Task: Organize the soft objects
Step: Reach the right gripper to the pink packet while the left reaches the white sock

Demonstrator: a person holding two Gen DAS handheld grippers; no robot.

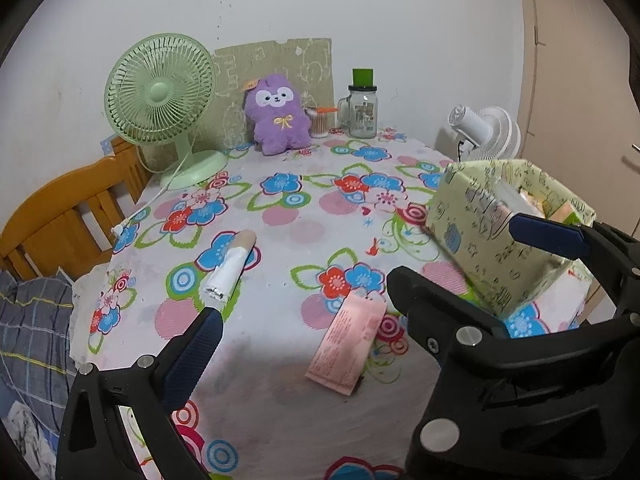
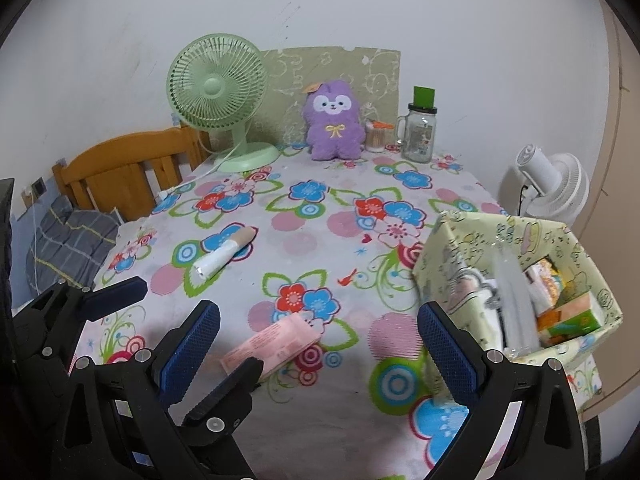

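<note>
A pink tissue packet (image 1: 346, 346) lies flat on the floral tablecloth, just ahead of both grippers; it also shows in the right wrist view (image 2: 272, 346). A white tube with a tan cap (image 1: 231, 266) lies to the left (image 2: 224, 258). A purple plush toy (image 1: 279, 114) sits at the back against a board (image 2: 334, 122). A pale green patterned box (image 1: 500, 236) with several packets inside stands at the right (image 2: 516, 280). My left gripper (image 1: 304, 300) is open and empty. My right gripper (image 2: 320, 320) is open and empty, its right finger beside the box.
A green desk fan (image 1: 160, 96) stands back left with its cord trailing off the table's left edge. A glass jar with a green lid (image 1: 362, 106) and a cotton swab holder (image 1: 319, 122) stand at the back. A white fan (image 2: 556, 184) and a wooden chair (image 2: 120, 168) flank the table.
</note>
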